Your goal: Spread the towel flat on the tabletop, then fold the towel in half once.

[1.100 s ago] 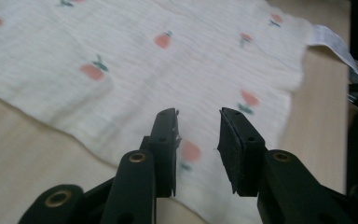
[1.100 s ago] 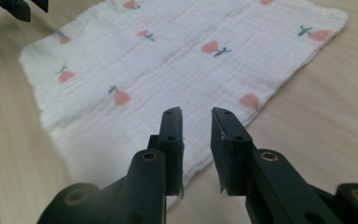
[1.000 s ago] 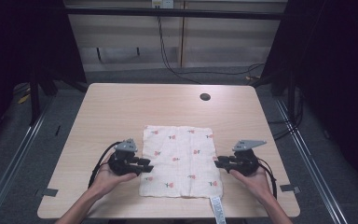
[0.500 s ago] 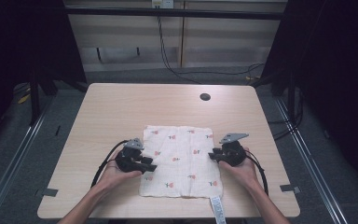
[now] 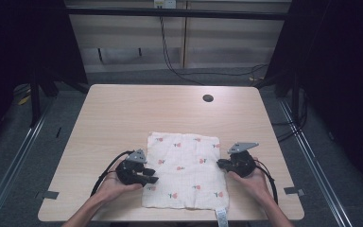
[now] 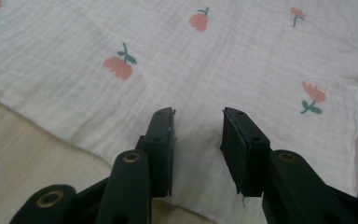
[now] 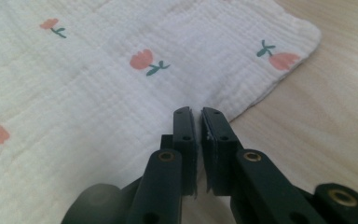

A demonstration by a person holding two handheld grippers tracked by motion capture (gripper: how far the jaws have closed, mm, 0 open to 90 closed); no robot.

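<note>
Cloth on the near half of the table, a gripper at each side edge.

The cloth (image 5: 184,170) lies flat on the table (image 5: 123,118), its near edge at the table's near edge, with a tag (image 5: 221,217) at its near right corner hanging over that edge. The left gripper (image 5: 152,176) sits at the cloth's left edge, tips over the cloth; the right gripper (image 5: 220,163) sits at its right edge. A round hole (image 5: 208,98) lies far behind the cloth, right of centre.
</note>
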